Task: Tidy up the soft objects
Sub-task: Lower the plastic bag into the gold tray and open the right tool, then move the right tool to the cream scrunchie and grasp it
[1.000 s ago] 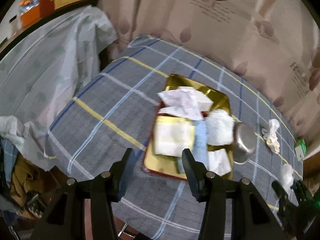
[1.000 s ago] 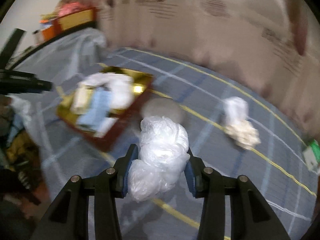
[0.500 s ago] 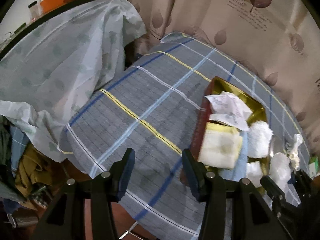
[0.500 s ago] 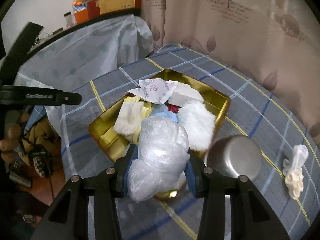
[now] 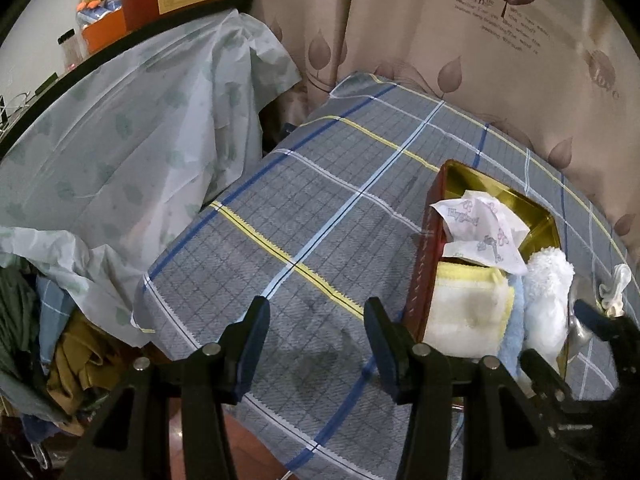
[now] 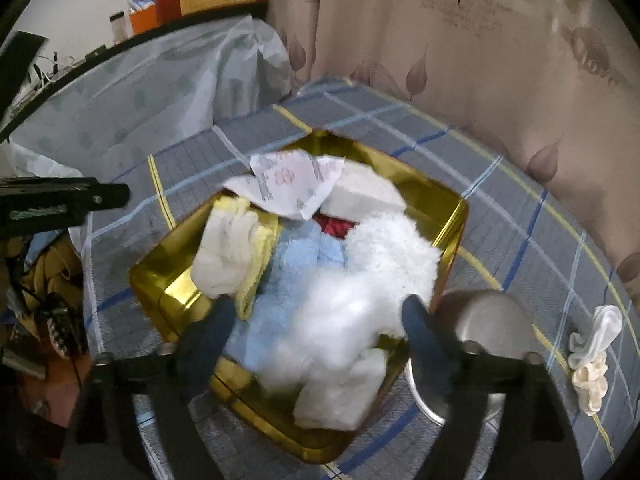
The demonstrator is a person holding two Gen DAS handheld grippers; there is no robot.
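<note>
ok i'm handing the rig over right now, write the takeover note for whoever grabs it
Right gripper: jaws have just been opening above the gold tray; the crumpled plastic bag, blurred, sits between them, no longer pinched.
Left gripper: open, empty, over bare checked tablecloth beside the tray.
In the tray: printed tissue pack, yellow-edged cloth, blue towel, fluffy white cloth.
Left to do: white scrunchie-like piece lies on the cloth beyond the steel bowl.
</note>
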